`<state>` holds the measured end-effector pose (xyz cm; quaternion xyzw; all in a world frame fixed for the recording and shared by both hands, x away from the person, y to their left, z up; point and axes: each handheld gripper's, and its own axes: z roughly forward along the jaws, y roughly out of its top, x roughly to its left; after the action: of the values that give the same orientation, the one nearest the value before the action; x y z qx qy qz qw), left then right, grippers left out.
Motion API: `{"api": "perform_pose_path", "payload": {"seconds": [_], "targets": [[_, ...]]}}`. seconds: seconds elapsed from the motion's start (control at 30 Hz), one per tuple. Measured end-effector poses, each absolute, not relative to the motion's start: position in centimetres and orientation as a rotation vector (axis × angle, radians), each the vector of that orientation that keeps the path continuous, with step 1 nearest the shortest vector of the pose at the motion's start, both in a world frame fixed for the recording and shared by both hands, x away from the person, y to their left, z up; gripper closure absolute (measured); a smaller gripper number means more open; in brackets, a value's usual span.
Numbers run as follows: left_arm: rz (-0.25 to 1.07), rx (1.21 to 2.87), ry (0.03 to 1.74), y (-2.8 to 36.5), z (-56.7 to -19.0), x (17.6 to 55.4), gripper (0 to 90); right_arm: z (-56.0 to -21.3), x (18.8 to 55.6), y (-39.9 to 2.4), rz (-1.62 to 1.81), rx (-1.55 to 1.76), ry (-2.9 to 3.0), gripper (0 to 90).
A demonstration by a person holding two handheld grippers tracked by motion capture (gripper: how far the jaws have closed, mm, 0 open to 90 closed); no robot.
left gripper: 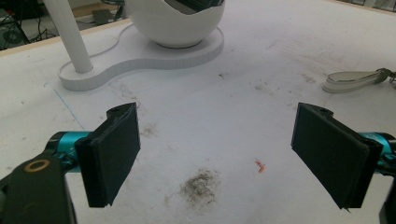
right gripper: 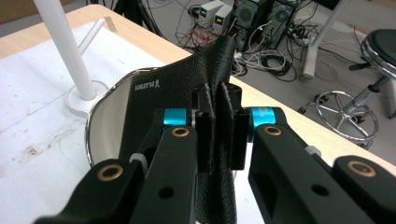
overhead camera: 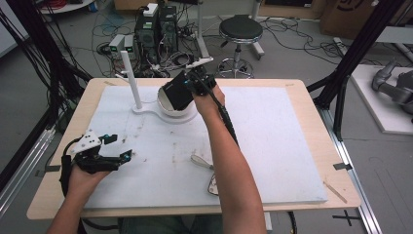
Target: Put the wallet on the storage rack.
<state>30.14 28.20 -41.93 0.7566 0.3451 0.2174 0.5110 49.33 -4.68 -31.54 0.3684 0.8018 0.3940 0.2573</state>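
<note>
Across the high view, the right hand-held gripper (overhead camera: 187, 87) is seen at the far side of the desk (overhead camera: 302, 97), pinching a black wallet (overhead camera: 176, 93) that is held partly inside a white bowl (overhead camera: 171, 108). The bowl is seated on a flat white stand base (overhead camera: 146, 111) from which a white post (overhead camera: 131, 78) rises to its left. The left hand-held gripper (overhead camera: 119, 147) is held low near the front left of the white mat (overhead camera: 272, 146), well apart from the bowl, so the right hand is judged the nearer one for any lowering into the bowl. A pale strap with keys (overhead camera: 204, 165) lies on the mat near the right forearm. Along the left gripper view, the jaws are spread wide with nothing between them; the mat below is matte, scuffed and smudged grey, and the rounded glossy bowl (left gripper: 175, 23) stands ahead on its base. Along the right gripper view, the jaws are pressed onto the wallet (right gripper: 187, 84), whose pebbled leather-like surface carries small pale lettering; its long axis runs away from the jaws and down past the bowl's bright metallic rim (right gripper: 100, 114).
</note>
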Motion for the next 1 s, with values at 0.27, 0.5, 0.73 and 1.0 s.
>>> {"api": "perform_pose_path", "payload": {"seconds": [0.27, 0.5, 0.73, 1.0], "targets": [[0.520, 1.822, 0.828, 28.1, -41.9, 30.1, 15.5, -31.6, 49.3, -4.2, 1.054, 0.978, 2.169, 86.0], [0.519, 1.824, 0.827, 28.1, -42.0, 30.2, 15.5, -32.2, 49.3, -3.2, 1.031, 0.960, 2.189, 85.9], [0.518, 1.822, 0.826, 28.1, -41.9, 30.1, 15.5, -33.0, 49.3, -2.3, 1.012, 0.963, 2.203, 85.8], [0.515, 1.823, 0.825, 28.1, -42.0, 30.2, 15.5, -32.6, 49.4, -3.1, 1.084, 1.033, 2.159, 61.2]]}}
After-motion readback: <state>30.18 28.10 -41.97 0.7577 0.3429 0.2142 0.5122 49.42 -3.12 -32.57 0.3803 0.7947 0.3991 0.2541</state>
